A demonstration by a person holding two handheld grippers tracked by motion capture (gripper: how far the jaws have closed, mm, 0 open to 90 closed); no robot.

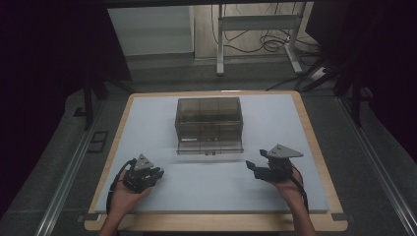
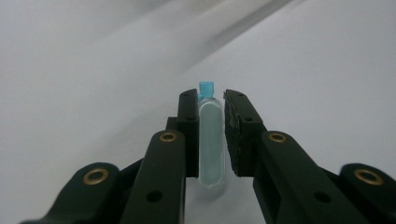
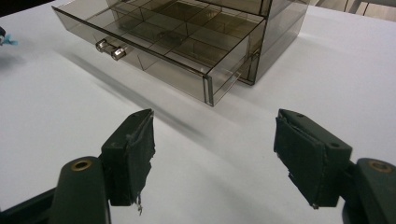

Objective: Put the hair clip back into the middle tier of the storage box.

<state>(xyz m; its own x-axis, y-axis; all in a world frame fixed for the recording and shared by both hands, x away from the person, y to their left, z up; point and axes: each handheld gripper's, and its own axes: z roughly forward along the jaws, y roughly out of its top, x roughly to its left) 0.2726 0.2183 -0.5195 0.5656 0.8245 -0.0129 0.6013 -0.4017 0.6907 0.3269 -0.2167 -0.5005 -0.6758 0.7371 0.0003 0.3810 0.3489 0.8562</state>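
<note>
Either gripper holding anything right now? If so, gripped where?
The left gripper is shut on a small clear vial with a blue cap, clamped across its body, cap poking out past the jaw tips. The right gripper is open, holding nothing.

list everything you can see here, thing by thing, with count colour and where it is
drawer box: one, smoky clear plastic, middle of the mat toward the far side
drawer: one, same smoky plastic, pulled open toward the person, split into compartments, knob on its front
small tube: one, clear with a blue cap, between the left gripper's jaws
mat: one, pale grey-white, covering the table top
table: one, light wood edge around the mat
metal frame with cables: one, white, on the floor beyond the table
left gripper: one, black, near left of the mat, shut on the tube
right gripper: one, black, near right, jaws wide open, nothing between them
</note>
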